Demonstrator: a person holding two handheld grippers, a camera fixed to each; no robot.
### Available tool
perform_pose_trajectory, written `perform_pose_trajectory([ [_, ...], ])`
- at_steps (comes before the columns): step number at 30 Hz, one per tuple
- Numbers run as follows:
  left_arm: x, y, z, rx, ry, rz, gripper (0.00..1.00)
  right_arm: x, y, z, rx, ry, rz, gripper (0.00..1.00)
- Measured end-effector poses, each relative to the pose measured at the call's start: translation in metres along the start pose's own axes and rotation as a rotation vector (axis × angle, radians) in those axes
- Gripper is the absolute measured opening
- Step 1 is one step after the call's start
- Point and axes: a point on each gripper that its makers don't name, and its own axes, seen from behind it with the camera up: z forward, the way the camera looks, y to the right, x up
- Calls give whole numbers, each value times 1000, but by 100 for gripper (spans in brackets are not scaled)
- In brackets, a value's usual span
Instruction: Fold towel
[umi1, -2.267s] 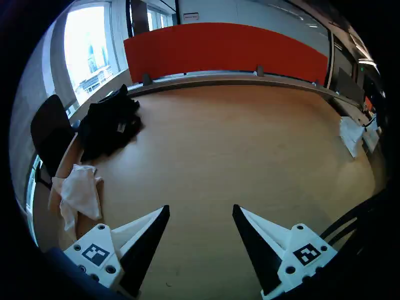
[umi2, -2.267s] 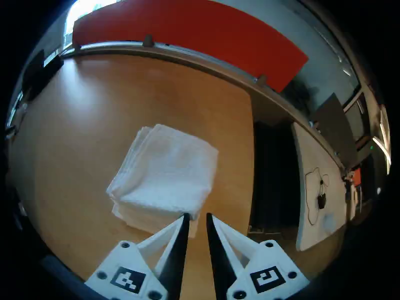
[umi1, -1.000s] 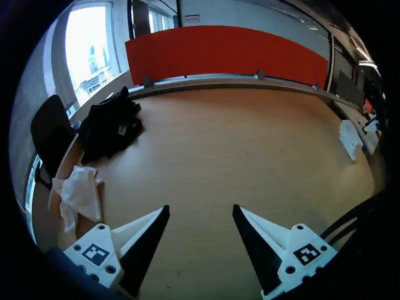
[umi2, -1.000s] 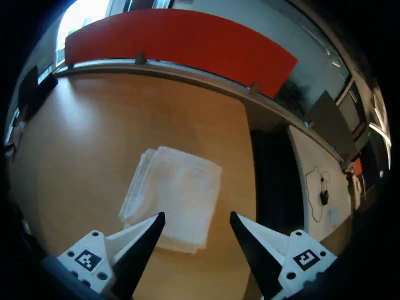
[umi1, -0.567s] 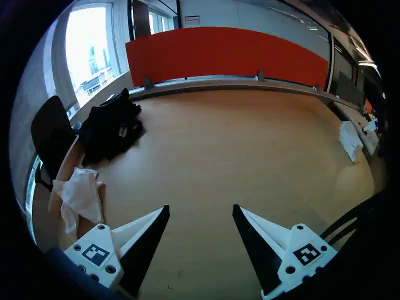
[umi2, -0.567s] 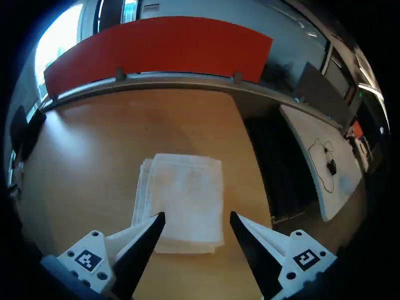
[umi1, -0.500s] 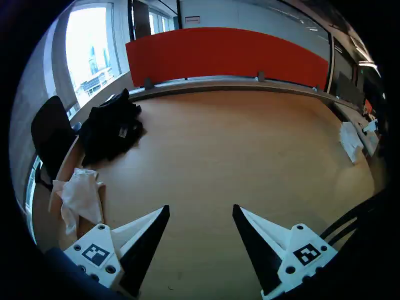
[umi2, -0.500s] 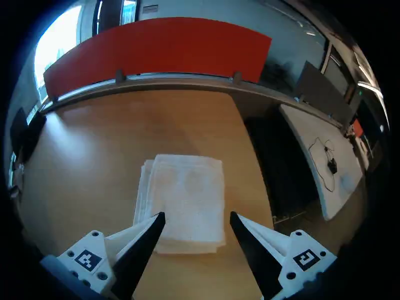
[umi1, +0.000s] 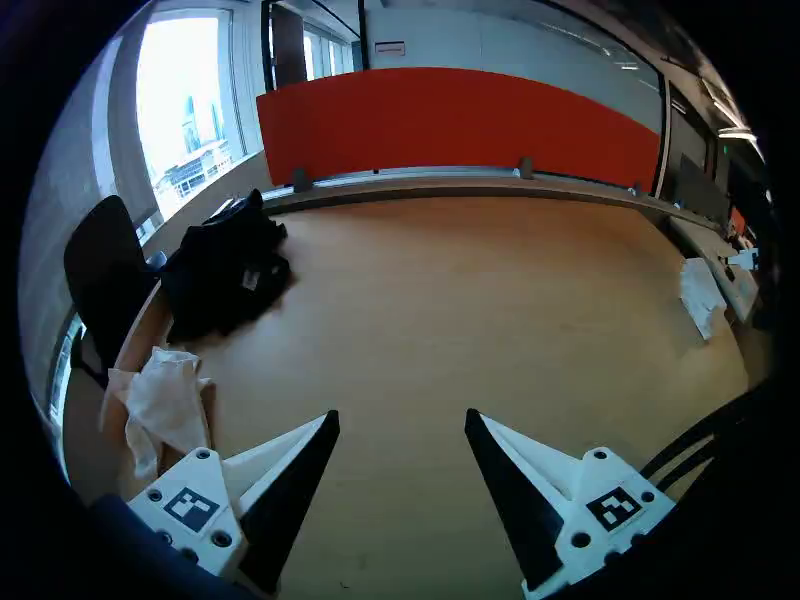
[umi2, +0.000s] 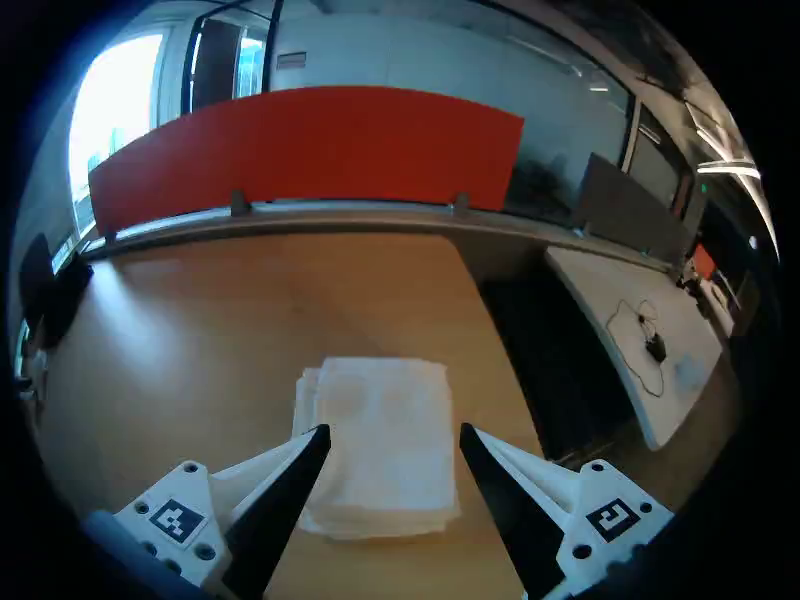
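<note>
The right tool (umi2: 393, 432) had let go. A couple of seconds back its fingers were pinched almost together at the near edge of the towel (umi2: 385, 395). Now they stood wide apart and empty, and the tool had lifted and tipped back far enough to bring the room's far wall into the right gripper view.

The towel lay flat on the wooden surface (umi2: 180, 340) as a squared-off stack of layers. Its edges lined up apart from a slim step down the left side. It sat just ahead of the spread fingers and partly between them, and as far as I could tell neither touched it. My read was that the folding was done and this was the release and retreat, with at most that left edge to tidy.

The left tool (umi1: 400, 418) had barely stirred, only tilting up a touch. Its jaws were wide and held nothing over bare wood, with the towel well off to its right.

There was little writing to report. Each tool finger carried a black-and-white square marker (umi2: 178, 520), which was a pattern and not words. A small sign (umi1: 390, 47) hung on the wall above the red partition (umi1: 460, 120), and a pale tag (umi1: 247, 281) sat on the black garment (umi1: 225, 265). Both were too small to read. No brand showed on the towel.
</note>
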Motion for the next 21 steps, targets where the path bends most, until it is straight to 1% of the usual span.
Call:
perform_pose_trajectory([
  [6, 10, 1, -1, -1, 22, -11, 93, 21, -14, -8, -29, 135, 18, 100],
  [11, 18, 1, -2, 0, 40, -16, 93, 30, -22, -17, -53, 224, 38, 100],
  [14, 22, 0, -2, 2, 49, -17, 93, 31, -27, -21, -58, 253, 45, 100],
  [17, 26, 0, -2, 1, 56, -21, 93, 31, -31, -21, -64, 268, 56, 100],
  [21, 36, 0, -3, 1, 79, -30, 93, 40, -41, -24, -62, 303, 68, 100],
])
